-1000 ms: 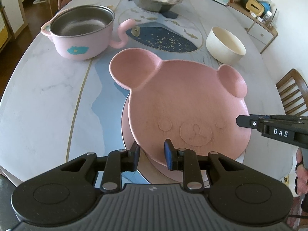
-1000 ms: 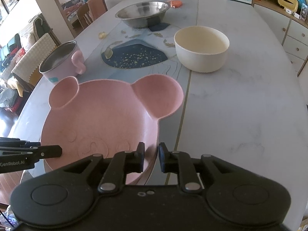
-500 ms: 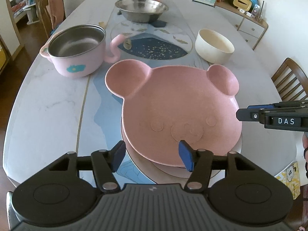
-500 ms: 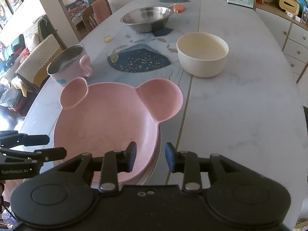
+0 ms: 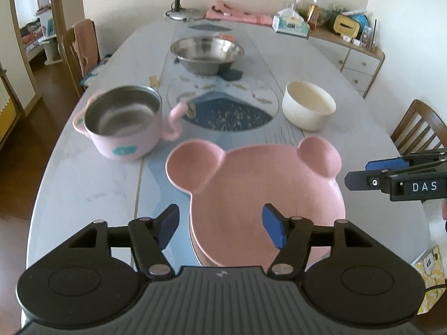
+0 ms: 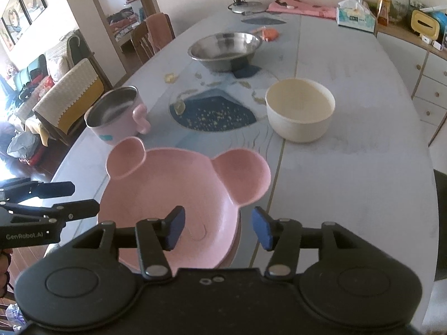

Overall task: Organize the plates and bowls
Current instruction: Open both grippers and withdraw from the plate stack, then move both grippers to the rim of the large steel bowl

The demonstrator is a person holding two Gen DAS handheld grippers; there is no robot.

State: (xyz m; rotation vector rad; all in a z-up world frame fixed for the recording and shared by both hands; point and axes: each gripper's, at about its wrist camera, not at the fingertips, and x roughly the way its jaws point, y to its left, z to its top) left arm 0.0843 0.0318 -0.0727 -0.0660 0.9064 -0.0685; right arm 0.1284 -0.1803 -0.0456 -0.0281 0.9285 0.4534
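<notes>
Now: three bowls [image 5: 308, 109], one bear plate [image 5: 265, 195]; left gripper [image 5: 220, 227], right gripper [image 6: 218, 227] both agape, empty.

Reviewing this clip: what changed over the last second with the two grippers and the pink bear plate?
Both grippers let go. The left gripper and right gripper, nearly shut at the near rim of the pink bear plate a second ago, now stand wide open and have drawn back. The plate lies stacked on another plate. The pink pot, cream bowl and steel bowl kept their places.
</notes>
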